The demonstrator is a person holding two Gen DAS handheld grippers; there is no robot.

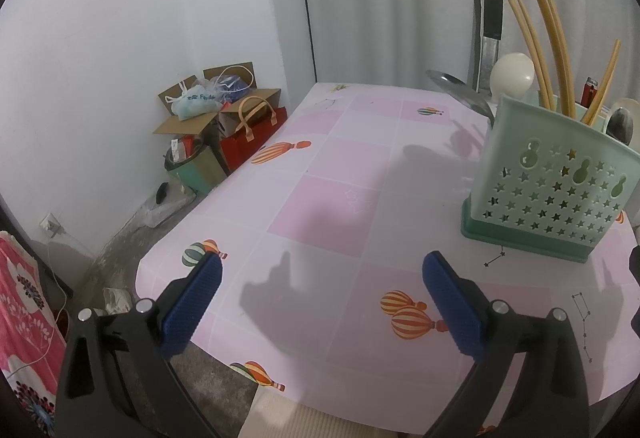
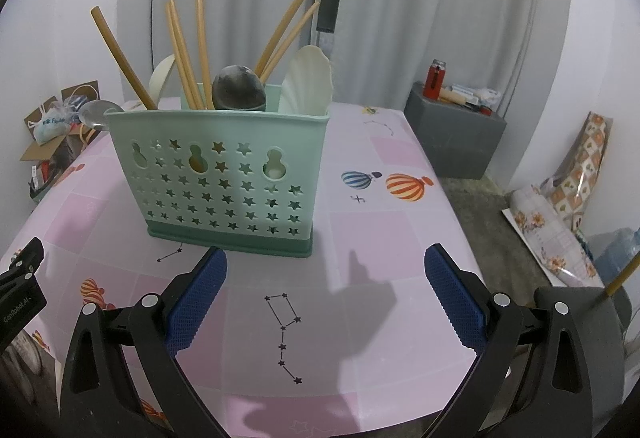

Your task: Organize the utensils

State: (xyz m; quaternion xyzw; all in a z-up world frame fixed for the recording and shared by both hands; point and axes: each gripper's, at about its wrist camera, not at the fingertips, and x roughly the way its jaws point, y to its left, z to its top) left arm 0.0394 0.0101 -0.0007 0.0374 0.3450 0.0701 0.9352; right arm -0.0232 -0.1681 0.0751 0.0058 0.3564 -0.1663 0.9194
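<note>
White curtains [image 2: 400, 17] back a worktop [image 2: 360, 238] covered in pink balloon-print cloth. On it stands a mint green utensil caddy [image 2: 224, 177] holding upright wooden chopsticks [image 2: 180, 49] and spoons [image 2: 238, 87]. Left gripper [image 1: 322, 302] and right gripper [image 2: 326, 298] hover above the worktop near the caddy, jaws apart, both empty.

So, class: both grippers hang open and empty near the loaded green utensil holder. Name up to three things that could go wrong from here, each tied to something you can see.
1. The chopsticks lean out at mixed angles from the utensil holder; a reaching right gripper might knock them or tip it.
2. The metal spoon juts sideways over the holder's rim and could snag.
3. The left gripper hovers near the table edge; anything dropped there could fall to the floor.
</note>
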